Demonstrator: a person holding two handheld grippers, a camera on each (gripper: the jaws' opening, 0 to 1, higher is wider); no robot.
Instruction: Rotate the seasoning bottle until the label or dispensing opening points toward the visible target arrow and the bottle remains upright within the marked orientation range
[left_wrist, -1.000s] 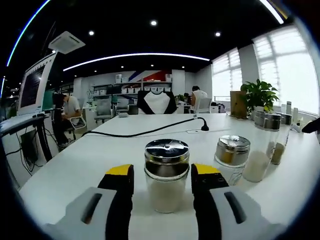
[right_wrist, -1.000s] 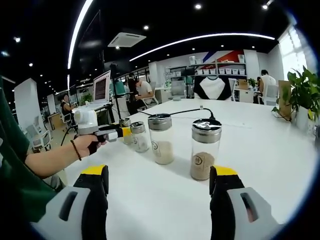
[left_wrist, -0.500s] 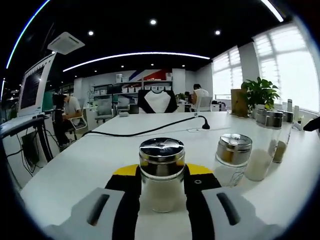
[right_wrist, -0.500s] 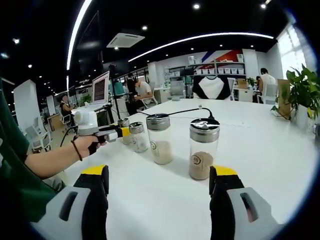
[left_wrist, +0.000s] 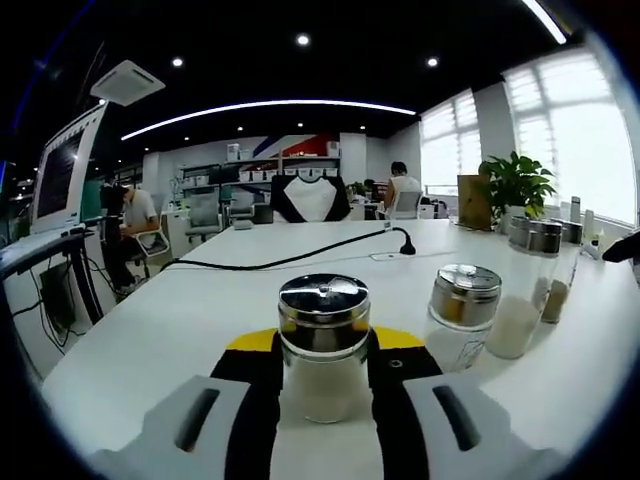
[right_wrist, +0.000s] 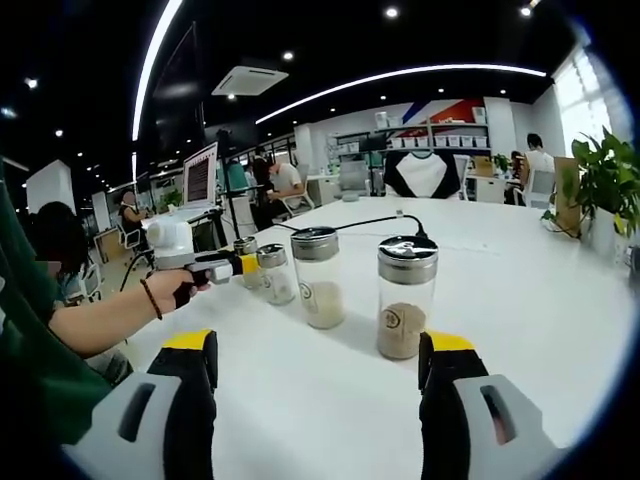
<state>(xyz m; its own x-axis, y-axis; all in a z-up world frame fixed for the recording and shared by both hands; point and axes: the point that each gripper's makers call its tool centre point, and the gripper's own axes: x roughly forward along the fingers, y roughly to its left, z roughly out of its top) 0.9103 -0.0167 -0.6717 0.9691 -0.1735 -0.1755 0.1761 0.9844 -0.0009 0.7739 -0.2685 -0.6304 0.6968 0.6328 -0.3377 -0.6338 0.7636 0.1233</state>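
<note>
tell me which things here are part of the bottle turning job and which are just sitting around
Part of the job:
- seasoning bottle, upright, clamped in the left gripper
- right gripper, open, holding nothing

Just lying about:
- short jar
- two tall bottles
- black cable
- potted plant
- white table under it all

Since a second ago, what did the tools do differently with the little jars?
The left tool closed its jaws onto the small seasoning jar, which it only straddled before. The right tool stayed open behind the tall bottle with brown seasoning. All four jars on the white table stayed upright in their row.
</note>
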